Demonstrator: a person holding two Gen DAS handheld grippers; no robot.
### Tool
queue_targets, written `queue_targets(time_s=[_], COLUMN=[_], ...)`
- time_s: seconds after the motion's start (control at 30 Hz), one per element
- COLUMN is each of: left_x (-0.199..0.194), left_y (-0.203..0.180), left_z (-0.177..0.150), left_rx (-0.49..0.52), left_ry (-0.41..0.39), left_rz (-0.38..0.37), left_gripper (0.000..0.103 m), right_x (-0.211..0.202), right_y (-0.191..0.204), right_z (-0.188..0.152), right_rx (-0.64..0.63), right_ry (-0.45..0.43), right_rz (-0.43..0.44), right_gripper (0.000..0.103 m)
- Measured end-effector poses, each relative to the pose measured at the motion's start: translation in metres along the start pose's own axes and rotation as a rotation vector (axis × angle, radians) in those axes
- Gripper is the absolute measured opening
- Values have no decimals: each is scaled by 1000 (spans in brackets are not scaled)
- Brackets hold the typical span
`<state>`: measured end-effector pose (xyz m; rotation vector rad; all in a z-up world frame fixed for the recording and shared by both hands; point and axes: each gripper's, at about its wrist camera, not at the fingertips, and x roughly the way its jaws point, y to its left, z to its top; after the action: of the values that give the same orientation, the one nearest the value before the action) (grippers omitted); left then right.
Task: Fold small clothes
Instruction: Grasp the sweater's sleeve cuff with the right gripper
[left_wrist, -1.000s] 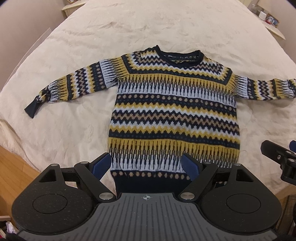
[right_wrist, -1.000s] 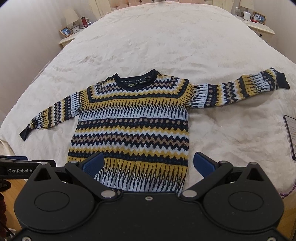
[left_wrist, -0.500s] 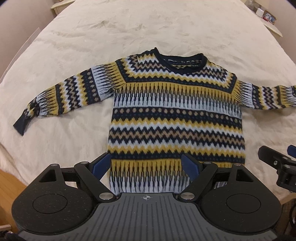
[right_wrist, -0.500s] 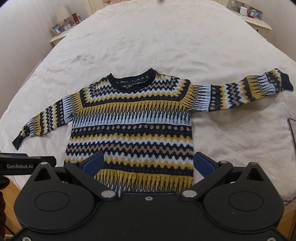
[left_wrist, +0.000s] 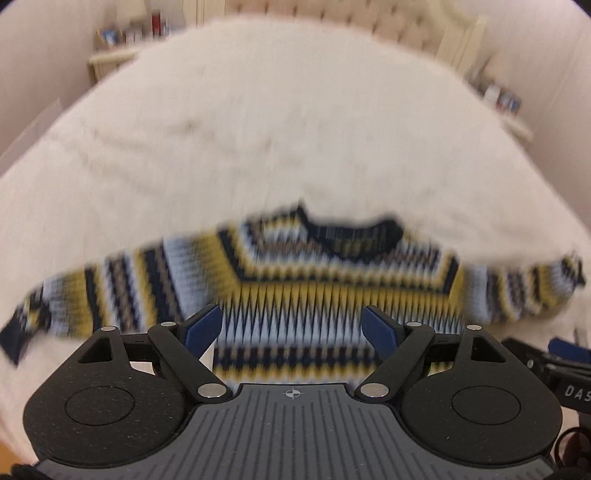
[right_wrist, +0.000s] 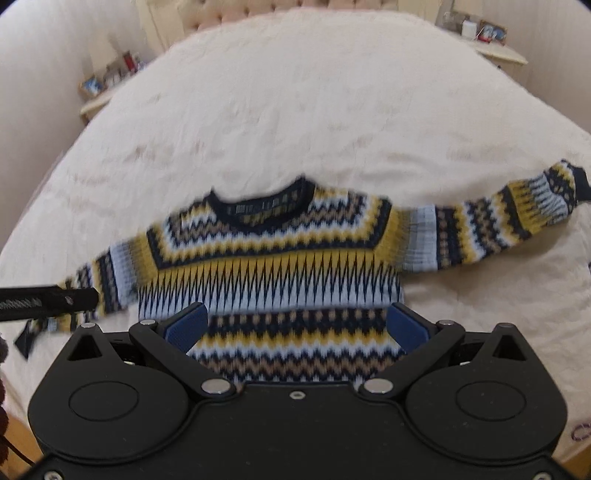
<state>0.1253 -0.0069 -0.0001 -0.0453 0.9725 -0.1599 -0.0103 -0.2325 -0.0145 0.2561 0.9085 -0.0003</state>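
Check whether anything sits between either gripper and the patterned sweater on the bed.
Nothing visible does. The yellow, navy and pale blue knitted sweater lies flat on the cream bedspread, with only open air ahead of the open left gripper and open right gripper.

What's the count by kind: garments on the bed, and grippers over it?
Patterned navy, yellow and pale-blue knit sweater, spread flat with sleeves out on the cream bedspread: 1
Black two-finger grippers with blue pads, both open and empty: 2 (left gripper, right gripper)
Total: 3
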Motion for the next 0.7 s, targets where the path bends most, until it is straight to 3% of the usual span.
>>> queue_targets(time_s=[0.2,0.3,0.5,0.7], left_x=[-13,-13,8,19], left_y=[-2,-7,-35,-49], left_z=[20,19,14,9], left_rx=[11,-10,-15,-73], left_ry=[-224,-297,-243,-201], left_rz=[-104,-140,-77,-43], left_gripper=[83,83,83,83], right_x=[-6,-9,-5,22], right_y=[-19,-33,-68,-108], right_z=[19,27,41,58], right_rx=[-1,7,22,-81], right_ry=[-154,-228,-371,-378], right_rz=[-34,-38,-54,-153], right_gripper=[102,102,102,102])
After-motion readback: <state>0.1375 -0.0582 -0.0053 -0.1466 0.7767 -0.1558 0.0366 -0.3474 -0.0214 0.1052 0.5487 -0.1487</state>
